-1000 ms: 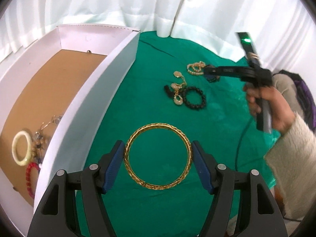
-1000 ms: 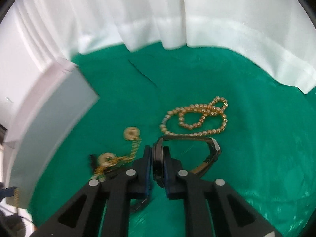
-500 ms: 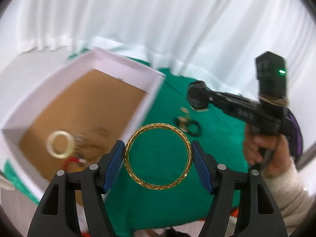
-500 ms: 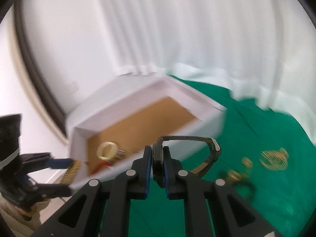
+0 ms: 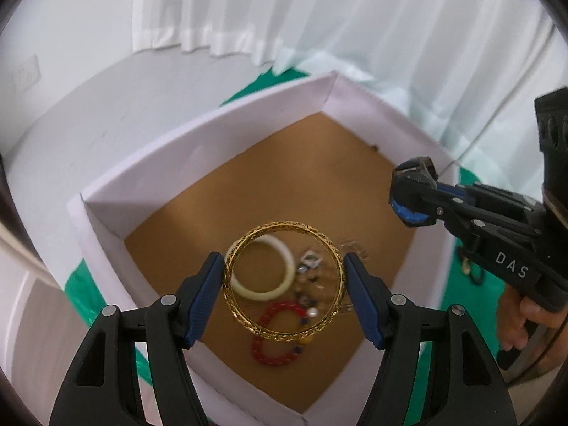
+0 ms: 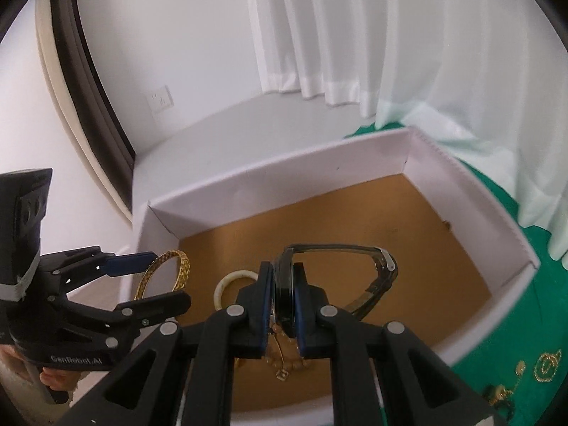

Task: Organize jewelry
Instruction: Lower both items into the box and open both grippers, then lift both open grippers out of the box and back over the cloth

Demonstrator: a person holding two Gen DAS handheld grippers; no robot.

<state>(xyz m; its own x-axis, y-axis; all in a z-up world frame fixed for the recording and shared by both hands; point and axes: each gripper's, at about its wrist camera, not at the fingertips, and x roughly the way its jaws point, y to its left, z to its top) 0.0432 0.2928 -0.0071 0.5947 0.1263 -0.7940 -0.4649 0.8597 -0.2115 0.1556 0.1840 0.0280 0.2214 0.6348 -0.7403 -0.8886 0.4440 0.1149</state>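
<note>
Currently both grippers hang over the white box [image 5: 213,163], which sits on the green-covered tabletop [image 6: 532,319]. Left gripper [image 5: 284,280]: jaws clamped on the gold bangle [image 5: 284,229], one blue pad on each side of the ring, bangle held in the air above the box's brown floor. Right gripper [image 6: 284,291]: jaws clenched tight on a dark wristwatch [image 6: 385,266], case pinched between the pads, strap looping out to the right, also above the box interior. Lying in the box, toward its near-left corner: a cream bangle [image 5: 280,284], a red bead bracelet [image 5: 273,351] and a tangle of small chain pieces [image 5: 312,262], blurred. Outside the box, on the green cloth at the right side of the tabletop, a few gold pieces [image 6: 546,365] lie loose.
</note>
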